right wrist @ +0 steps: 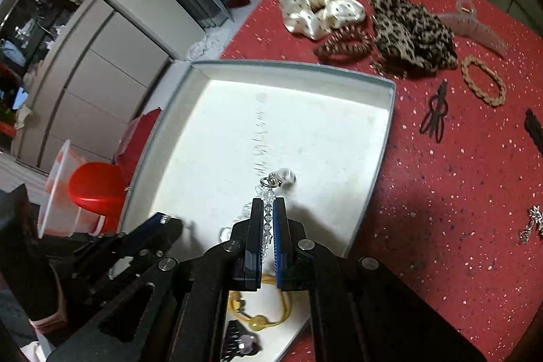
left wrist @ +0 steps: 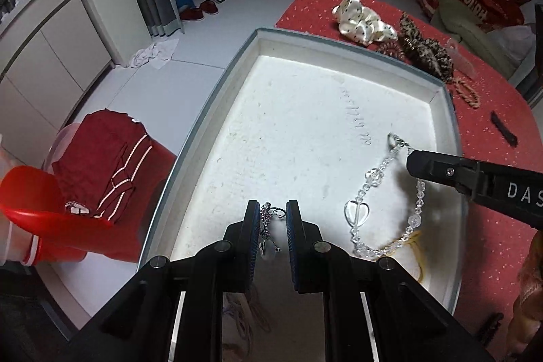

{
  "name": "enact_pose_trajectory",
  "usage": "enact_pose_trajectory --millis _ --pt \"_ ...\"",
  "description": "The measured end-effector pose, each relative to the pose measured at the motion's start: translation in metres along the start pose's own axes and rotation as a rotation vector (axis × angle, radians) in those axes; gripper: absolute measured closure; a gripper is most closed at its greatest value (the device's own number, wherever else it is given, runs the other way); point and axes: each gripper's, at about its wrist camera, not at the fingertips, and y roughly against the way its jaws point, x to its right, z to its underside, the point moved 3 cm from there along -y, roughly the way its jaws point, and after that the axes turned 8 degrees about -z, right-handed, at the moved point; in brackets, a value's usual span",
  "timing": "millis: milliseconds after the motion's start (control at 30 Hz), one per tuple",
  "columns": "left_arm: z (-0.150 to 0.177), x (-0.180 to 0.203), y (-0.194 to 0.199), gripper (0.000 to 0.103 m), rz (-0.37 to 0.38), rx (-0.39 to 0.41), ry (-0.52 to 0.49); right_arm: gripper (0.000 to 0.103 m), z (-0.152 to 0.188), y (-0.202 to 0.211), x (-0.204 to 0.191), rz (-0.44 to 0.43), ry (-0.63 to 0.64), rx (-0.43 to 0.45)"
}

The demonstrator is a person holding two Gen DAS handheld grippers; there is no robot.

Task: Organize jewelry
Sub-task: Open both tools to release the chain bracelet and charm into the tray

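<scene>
Your left gripper (left wrist: 273, 216) sits low in the frame, fingers apart around a small silver charm chain (left wrist: 268, 228) above the white tray (left wrist: 237, 63). Your right gripper (right wrist: 268, 212) is clamped on the crystal bead bracelet (right wrist: 267, 219), lower centre, over the tray's floor. Scrunchies (right wrist: 320, 7) lie upper right on the red tablecloth (right wrist: 441, 192).

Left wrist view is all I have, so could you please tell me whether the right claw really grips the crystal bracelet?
Observer: Yes, the right claw is shut on the crystal bracelet, beads pinched between both fingers.
Operator: Thank you. What lies outside, further right?
Observer: A sparkly silver piece lies on the red cloth.
Operator: Anything hidden beneath my claw?
Observer: A purple clip lies at the near end of the box.
</scene>
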Motion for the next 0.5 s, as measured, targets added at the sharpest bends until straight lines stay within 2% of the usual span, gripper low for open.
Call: enact_pose_trajectory --millis 367,400,433,467,500 --pt "0.002 0.004 -0.006 0.085 -0.034 -0.029 -0.023 0.096 0.001 -0.006 0.008 -0.002 -0.031 -0.027" --pt "0.001 0.004 -0.006 0.071 -0.042 -0.03 -0.025 0.096 0.0 -0.005 0.007 -0.004 -0.029 -0.024" --pt "0.001 0.004 -0.005 0.034 -0.049 -0.029 -0.024 0.096 -0.002 -0.001 0.007 -0.011 -0.028 -0.019" --pt "0.001 0.003 -0.004 0.018 -0.057 -0.02 -0.016 0.096 -0.002 0.001 0.006 -0.016 -0.03 -0.015" --pt "0.0 0.001 0.002 0.01 -0.07 0.012 0.001 0.095 -0.003 0.004 0.006 -0.02 -0.032 -0.009"
